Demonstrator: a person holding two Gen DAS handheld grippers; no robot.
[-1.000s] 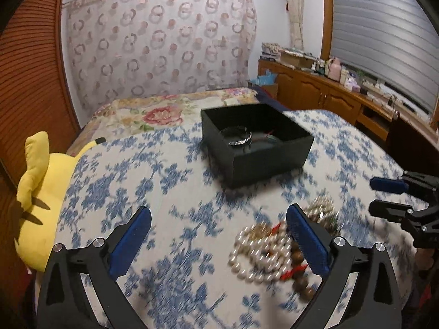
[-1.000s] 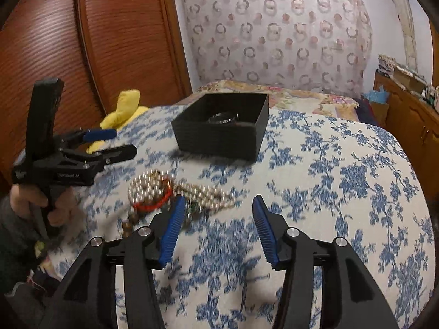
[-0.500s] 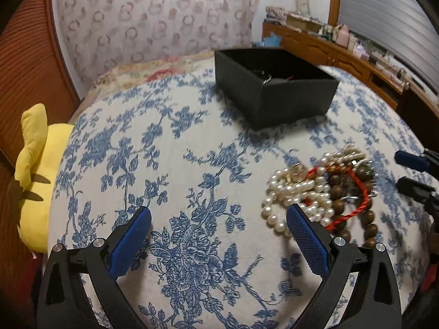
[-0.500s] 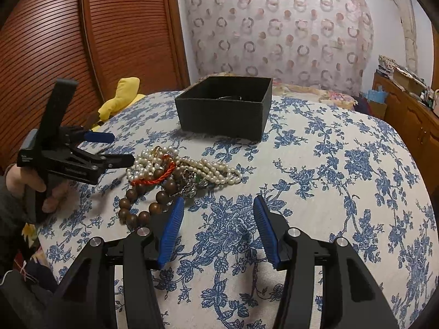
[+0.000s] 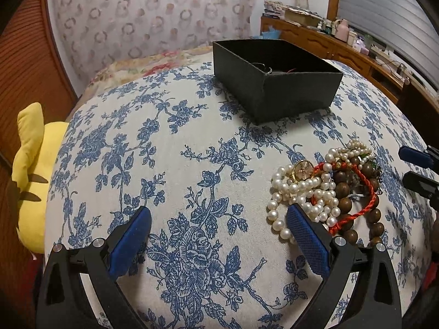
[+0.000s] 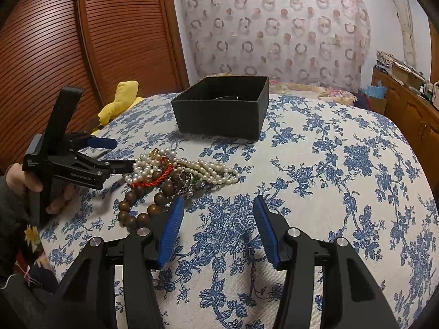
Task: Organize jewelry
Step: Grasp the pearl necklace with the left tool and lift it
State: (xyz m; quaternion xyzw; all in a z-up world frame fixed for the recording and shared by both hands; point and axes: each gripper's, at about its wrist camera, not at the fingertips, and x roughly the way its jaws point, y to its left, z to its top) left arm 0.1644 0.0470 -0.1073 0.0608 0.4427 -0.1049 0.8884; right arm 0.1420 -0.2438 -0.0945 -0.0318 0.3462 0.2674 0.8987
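A tangled pile of jewelry (image 5: 326,189) lies on the blue-flowered cloth: white pearl strands, a red cord, brown wooden beads, a gold pendant. It also shows in the right wrist view (image 6: 175,175). A black open box (image 5: 277,82) stands behind it with a ring-like piece inside; it shows too in the right wrist view (image 6: 222,107). My left gripper (image 5: 219,216) is open and empty, its right finger at the pile's near edge. My right gripper (image 6: 218,205) is open and empty, just right of the pile.
A yellow plush toy (image 5: 33,175) lies at the left edge of the bed. Wooden cabinets (image 5: 356,52) with clutter stand at the right. A slatted wooden wardrobe (image 6: 82,41) is on the left, a patterned curtain behind.
Both grippers have dropped lower and moved closer to the jewelry pile. The left gripper's right finger now reaches the pearls. Both stay open.
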